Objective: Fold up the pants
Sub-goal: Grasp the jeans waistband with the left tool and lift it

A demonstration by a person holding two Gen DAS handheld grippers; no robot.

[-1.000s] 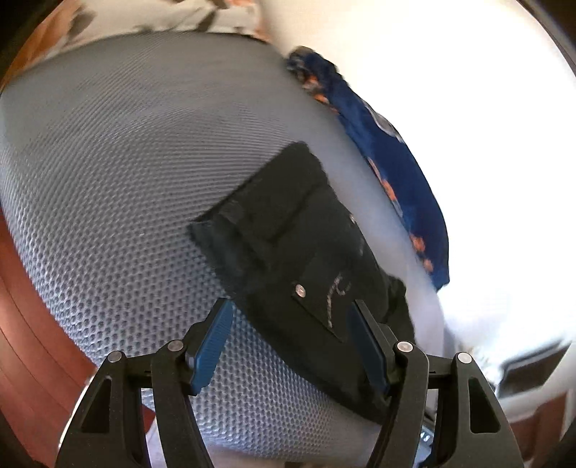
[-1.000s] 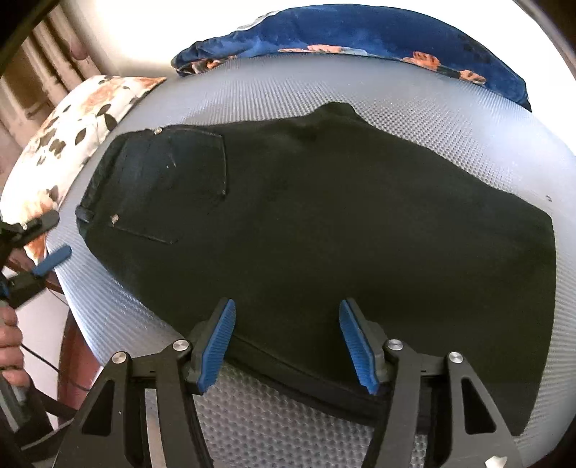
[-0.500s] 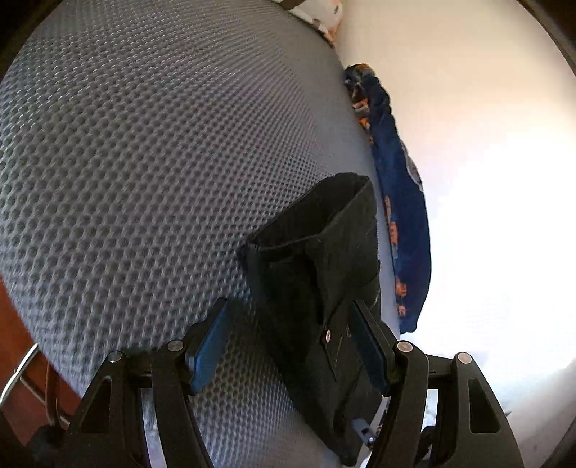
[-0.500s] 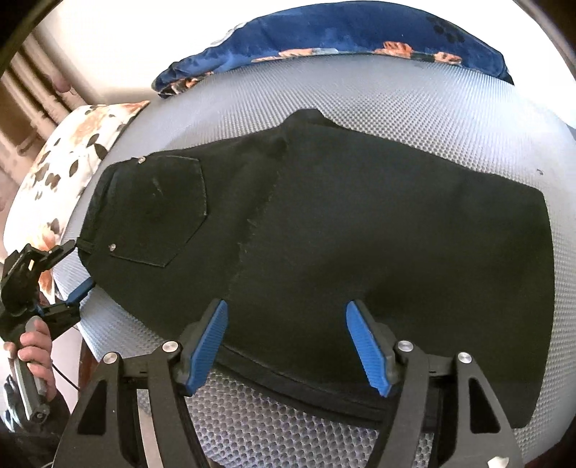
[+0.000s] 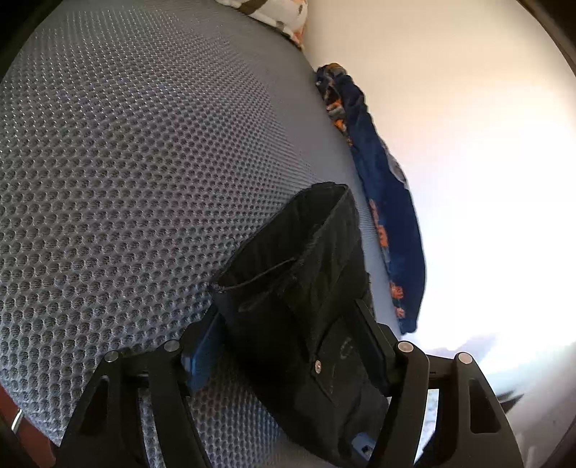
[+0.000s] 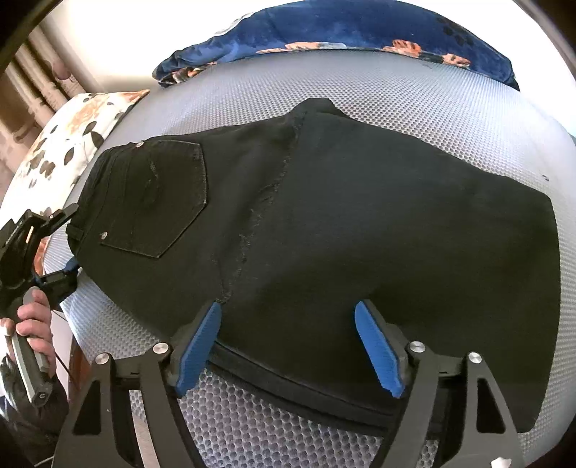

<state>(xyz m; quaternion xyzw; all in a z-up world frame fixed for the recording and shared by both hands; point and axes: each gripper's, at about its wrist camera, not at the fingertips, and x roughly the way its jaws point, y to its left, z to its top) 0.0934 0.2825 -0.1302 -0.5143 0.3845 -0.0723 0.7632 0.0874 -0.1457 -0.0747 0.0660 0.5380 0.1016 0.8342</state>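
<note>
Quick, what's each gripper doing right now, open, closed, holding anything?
Left gripper: open, jaws astride the waistband end of the black denim pants, not clamped.
Right gripper: open, jaws spread over the pants' near edge, holding nothing.

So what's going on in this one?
A person is folding black denim pants spread flat on a grey mesh mattress. The left gripper straddles the waistband corner, jaws open around the fabric but not clamped. The right gripper is open over the near edge of the pants. A blue floral blanket lies along the far side.
</note>
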